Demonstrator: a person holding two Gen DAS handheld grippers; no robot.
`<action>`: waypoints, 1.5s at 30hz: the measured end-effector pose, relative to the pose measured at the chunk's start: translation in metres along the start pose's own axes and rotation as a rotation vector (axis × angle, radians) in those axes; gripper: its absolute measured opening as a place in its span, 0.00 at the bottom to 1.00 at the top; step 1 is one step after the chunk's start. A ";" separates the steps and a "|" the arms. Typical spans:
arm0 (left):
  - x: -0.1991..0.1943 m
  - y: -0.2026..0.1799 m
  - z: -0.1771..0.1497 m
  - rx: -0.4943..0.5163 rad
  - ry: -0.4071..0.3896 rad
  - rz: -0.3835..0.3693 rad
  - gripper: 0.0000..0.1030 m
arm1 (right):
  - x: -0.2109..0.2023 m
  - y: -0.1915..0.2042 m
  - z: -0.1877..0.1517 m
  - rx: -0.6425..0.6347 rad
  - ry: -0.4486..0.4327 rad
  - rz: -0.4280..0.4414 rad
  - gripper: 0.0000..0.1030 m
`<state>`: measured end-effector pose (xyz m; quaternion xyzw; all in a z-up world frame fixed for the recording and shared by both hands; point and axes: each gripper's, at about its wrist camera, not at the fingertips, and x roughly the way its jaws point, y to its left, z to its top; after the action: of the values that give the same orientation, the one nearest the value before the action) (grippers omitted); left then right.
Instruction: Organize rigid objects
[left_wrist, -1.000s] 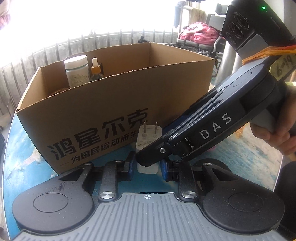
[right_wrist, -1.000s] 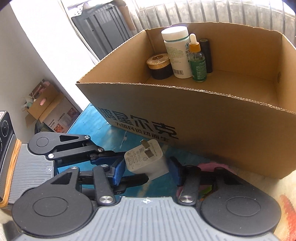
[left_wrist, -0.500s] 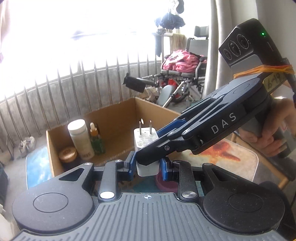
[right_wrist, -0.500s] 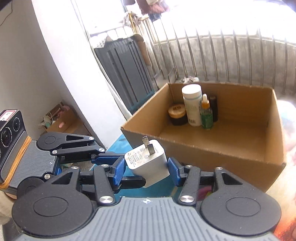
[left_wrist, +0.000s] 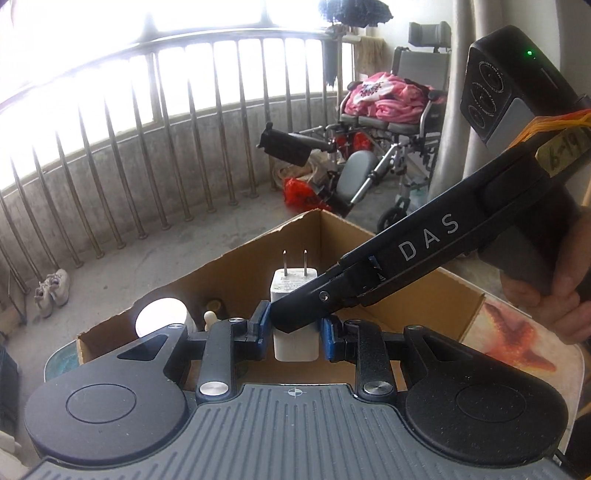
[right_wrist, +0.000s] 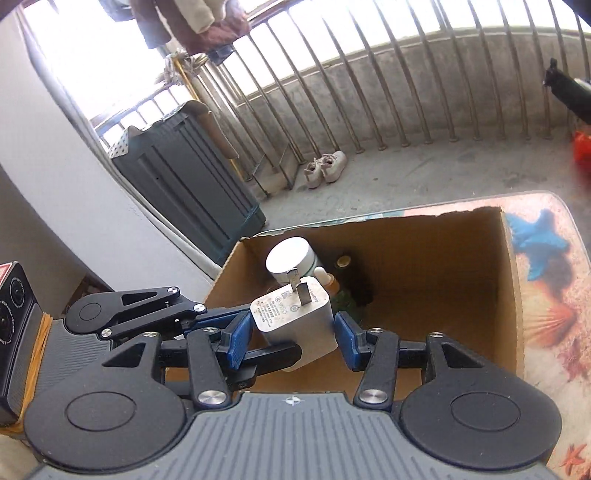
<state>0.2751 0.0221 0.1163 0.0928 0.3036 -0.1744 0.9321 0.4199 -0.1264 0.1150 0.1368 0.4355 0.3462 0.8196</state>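
A white charger plug (left_wrist: 293, 282) with its two prongs up hangs over the open cardboard box (left_wrist: 240, 258). My left gripper (left_wrist: 295, 330) is shut on its lower body. From the right, the right gripper's finger (left_wrist: 332, 291) crosses in front of it. In the right wrist view my right gripper (right_wrist: 293, 334) has a blue pad against each side of the charger (right_wrist: 295, 314), and the left gripper's fingers (right_wrist: 221, 317) clamp it from the left. In the box's far corner stand a white-capped bottle (right_wrist: 290, 258), a dropper bottle (right_wrist: 325, 277) and a dark bottle (right_wrist: 343, 262).
The box (right_wrist: 424, 258) sits on a table with a starfish print (right_wrist: 546, 295). A hand (left_wrist: 554, 288) holds the right gripper's handle. Beyond are a balcony railing (left_wrist: 147, 147), a wheelchair (left_wrist: 388, 129), a pair of shoes (right_wrist: 325, 166) and a dark cabinet (right_wrist: 184, 177).
Both grippers, still clamped on the charger, rose from in front of the box's printed wall to above its opening. The views now look down into the box.
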 end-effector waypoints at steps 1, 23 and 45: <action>0.009 0.002 0.001 -0.002 0.021 0.001 0.25 | 0.008 -0.009 0.003 0.026 0.015 -0.002 0.51; 0.042 0.027 -0.028 0.202 0.359 -0.004 0.37 | 0.079 -0.040 0.010 0.056 0.217 -0.069 0.47; 0.059 0.035 -0.038 0.404 0.557 -0.007 0.20 | 0.094 -0.030 0.004 0.020 0.338 -0.080 0.48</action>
<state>0.3125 0.0488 0.0535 0.3186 0.5061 -0.2021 0.7756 0.4721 -0.0834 0.0436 0.0675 0.5754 0.3271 0.7465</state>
